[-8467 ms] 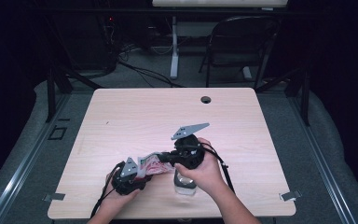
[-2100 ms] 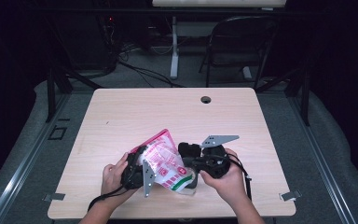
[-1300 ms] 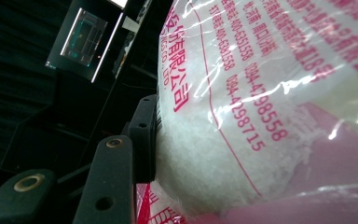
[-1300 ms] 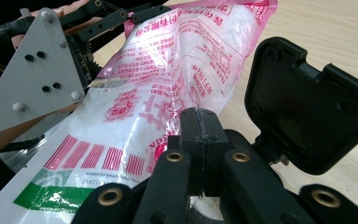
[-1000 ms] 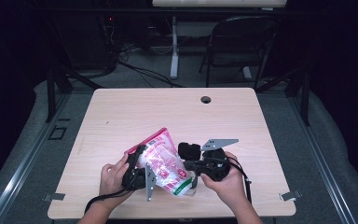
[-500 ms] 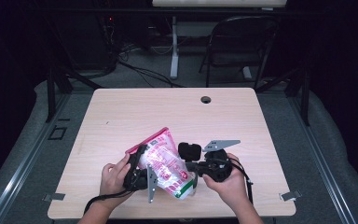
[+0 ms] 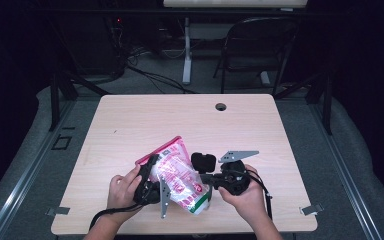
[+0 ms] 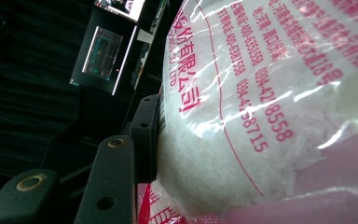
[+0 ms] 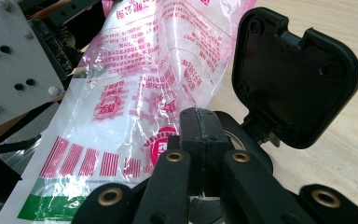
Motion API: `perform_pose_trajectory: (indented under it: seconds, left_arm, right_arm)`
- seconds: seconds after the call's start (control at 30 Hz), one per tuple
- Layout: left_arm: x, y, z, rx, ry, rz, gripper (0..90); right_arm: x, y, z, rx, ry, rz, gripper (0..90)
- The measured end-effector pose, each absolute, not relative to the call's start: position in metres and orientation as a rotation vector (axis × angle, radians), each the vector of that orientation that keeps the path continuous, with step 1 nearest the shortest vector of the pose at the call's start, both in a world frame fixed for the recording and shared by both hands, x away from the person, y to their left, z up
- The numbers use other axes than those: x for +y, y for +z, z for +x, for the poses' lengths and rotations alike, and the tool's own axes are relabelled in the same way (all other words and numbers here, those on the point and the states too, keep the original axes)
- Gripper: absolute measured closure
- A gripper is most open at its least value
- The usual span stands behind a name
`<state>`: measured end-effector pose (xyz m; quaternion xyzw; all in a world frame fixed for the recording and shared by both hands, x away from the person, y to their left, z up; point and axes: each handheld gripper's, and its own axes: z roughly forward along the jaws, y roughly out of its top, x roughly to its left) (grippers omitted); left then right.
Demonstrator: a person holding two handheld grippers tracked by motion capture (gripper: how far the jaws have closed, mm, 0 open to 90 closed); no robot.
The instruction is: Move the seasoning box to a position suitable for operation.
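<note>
So both tongs are working one bag [image 7: 177, 175] here, a clear plastic pouch with red and pink print and a green strip at one end, stuffed with white grainy stuff. It sits right between the two tongs, lifted off the desk [image 7: 130, 125] at the top end and slanting down toward the person's side.

Left tongs [image 7: 150, 176]: clamped on the bag. In the left gripper view you can see one black jaw pressed flat into the bulging side of the bag [image 8: 261, 116], with the plastic puffing out around the pad (the other jaw is hidden behind the bag, so I'm going off the squeeze on this side). The left hand [image 7: 122, 187] wraps the handle just behind them.

Right tongs [image 7: 206, 176]: jaws pressed together, tips touching. In the right gripper view the closed tips [image 9: 200, 135] sit right against the lower part of the bag [image 9: 135, 102], near a round red logo. Can't tell if they've got a pinch of the film between them or are just shut beside it. The right hand [image 7: 242, 192] holds that one from below.

Just past the right tongs, on the far side from the bag, there's a black squarish lid [image 9: 293, 74], tilted up on edge beside something round and black under the tips. In the high view the lid [image 7: 203, 161] sits just ahead of the right tongs, near the bag's edge.
</note>
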<state>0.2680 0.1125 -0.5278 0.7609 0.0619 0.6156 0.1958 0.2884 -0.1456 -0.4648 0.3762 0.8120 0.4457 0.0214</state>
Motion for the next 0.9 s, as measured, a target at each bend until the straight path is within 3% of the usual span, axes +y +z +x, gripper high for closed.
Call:
perform_pose_trajectory:
  seconds: [0.9]
  left_arm:
    - [0.1090, -0.5210, 0.2644, 0.114, 1.796, 2.128, 60.3]
  right_arm:
    - [-0.1465, -0.4680, 0.2897, 2.505, 1.386, 1.187, 90.0]
